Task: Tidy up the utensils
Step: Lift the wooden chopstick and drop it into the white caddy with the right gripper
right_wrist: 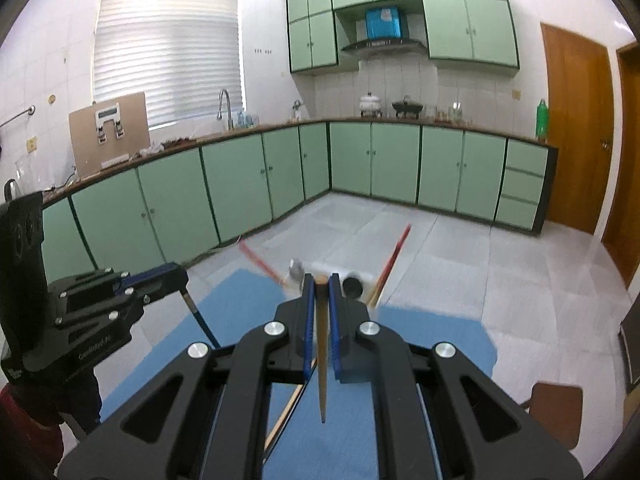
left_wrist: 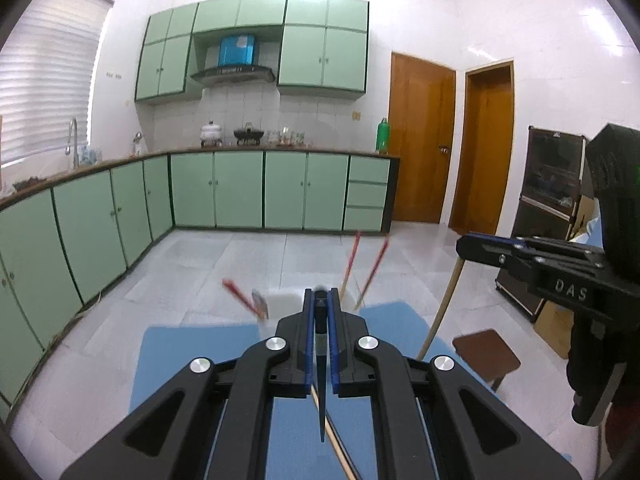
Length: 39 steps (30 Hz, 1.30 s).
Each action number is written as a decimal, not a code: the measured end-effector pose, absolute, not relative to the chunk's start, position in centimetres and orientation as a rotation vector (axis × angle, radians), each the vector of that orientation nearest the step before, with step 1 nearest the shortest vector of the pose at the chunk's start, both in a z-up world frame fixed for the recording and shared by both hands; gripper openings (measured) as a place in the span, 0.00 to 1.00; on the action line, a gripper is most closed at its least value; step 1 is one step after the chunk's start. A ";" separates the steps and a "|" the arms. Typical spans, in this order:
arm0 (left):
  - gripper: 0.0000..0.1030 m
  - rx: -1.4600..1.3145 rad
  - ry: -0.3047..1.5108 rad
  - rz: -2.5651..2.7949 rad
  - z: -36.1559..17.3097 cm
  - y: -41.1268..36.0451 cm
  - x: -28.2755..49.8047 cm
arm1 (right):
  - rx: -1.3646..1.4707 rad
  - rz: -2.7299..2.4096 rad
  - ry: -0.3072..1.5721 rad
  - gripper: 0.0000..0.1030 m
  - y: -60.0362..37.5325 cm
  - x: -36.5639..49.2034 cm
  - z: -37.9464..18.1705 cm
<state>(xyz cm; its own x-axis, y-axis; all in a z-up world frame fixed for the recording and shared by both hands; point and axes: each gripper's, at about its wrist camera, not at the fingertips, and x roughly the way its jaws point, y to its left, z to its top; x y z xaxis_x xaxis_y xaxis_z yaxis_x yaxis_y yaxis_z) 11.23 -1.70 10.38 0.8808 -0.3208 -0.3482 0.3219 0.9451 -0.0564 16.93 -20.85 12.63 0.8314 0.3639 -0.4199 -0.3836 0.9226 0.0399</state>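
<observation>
Black left gripper [left_wrist: 321,300] is clamped on a dark chopstick [left_wrist: 321,360], right gripper [right_wrist: 320,286] pinches a wooden chopstick [right_wrist: 321,344], both above the blue mat [right_wrist: 432,336]; red chopsticks [right_wrist: 394,256] lean from a white holder [left_wrist: 282,300] ahead.

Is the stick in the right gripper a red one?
No, the right gripper pinches a plain wood-coloured chopstick; the red chopsticks stand in the white holder ahead.

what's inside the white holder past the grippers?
The white holder has red chopsticks sticking out at angles, plus a grey-headed utensil and a dark round-ended one. Their lower ends are hidden by the gripper fingers and blur.
</observation>
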 end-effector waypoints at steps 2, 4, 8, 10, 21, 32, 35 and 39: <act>0.06 0.008 0.328 -0.332 11.7 -1.9 12.1 | -0.047 0.394 0.410 0.06 -21.0 17.8 13.8; 0.06 0.011 0.284 -0.329 13.5 -2.0 13.2 | -0.043 0.384 0.381 0.06 -21.2 19.3 15.4; 0.06 0.017 0.213 -0.307 16.0 -2.5 15.6 | -0.036 0.368 0.334 0.06 -21.5 22.4 17.4; 0.06 0.024 0.184 -0.290 16.8 -2.8 17.2 | -0.029 0.362 0.321 0.06 -21.5 24.2 17.9; 0.06 0.025 0.230 -0.254 12.7 -4.0 24.8 | -0.031 0.336 0.365 0.06 -20.8 31.4 13.7; 0.06 0.008 0.384 -0.275 7.5 -3.5 27.8 | -0.011 0.321 0.497 0.12 -20.7 33.2 7.9; 0.11 0.016 0.379 -0.277 7.8 -3.4 27.1 | 0.006 0.308 0.478 0.22 -21.2 32.3 8.4; 0.28 0.020 0.350 -0.280 9.0 -3.0 25.3 | 0.016 0.294 0.429 0.33 -21.9 29.9 9.6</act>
<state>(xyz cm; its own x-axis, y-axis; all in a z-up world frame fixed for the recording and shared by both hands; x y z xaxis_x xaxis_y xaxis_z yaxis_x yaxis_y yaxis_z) 25.27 -3.03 9.00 0.9013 -0.2668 -0.3413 0.2736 0.9614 -0.0290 29.93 -21.95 9.61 0.8677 0.2841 -0.4080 -0.2774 0.9577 0.0769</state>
